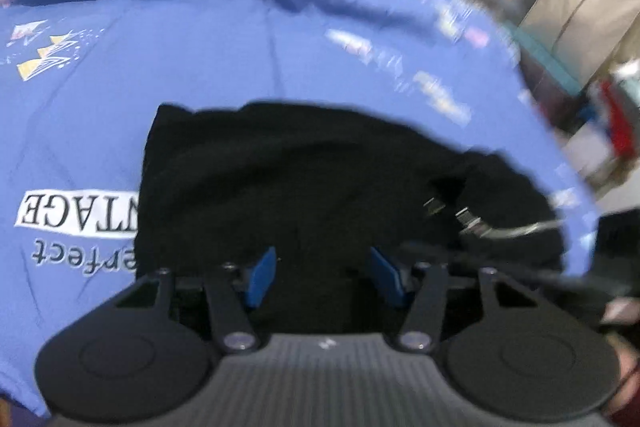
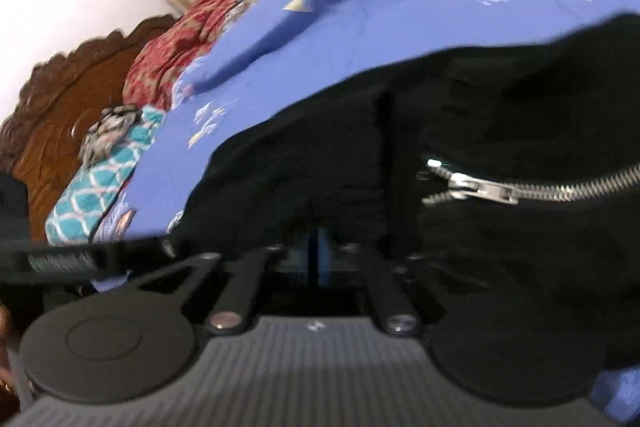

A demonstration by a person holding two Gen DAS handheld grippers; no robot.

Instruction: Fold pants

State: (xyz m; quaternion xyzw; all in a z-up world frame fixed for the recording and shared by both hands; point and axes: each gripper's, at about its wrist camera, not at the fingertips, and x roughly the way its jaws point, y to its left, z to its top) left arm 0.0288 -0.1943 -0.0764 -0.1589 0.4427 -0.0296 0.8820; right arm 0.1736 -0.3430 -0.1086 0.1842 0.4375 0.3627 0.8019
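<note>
Black pants (image 1: 304,179) lying crumpled on a blue printed bedsheet (image 1: 200,67), near its edge.
Left gripper (image 1: 324,275) is hovering half-open over the cloth; right gripper (image 2: 320,259) is sitting fully closed beside the metal zipper (image 2: 520,187).

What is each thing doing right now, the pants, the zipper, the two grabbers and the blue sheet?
black pants: lying bunched on the bed, not folded neatly yet.
zipper: partly open at the end, puller showing.
left gripper: open, blue pads apart over the pants.
right gripper: shut, its tips at the edge of the pants; too dark to see if cloth is pinched.
blue sheet: spread over the bed, with a few creases.
</note>
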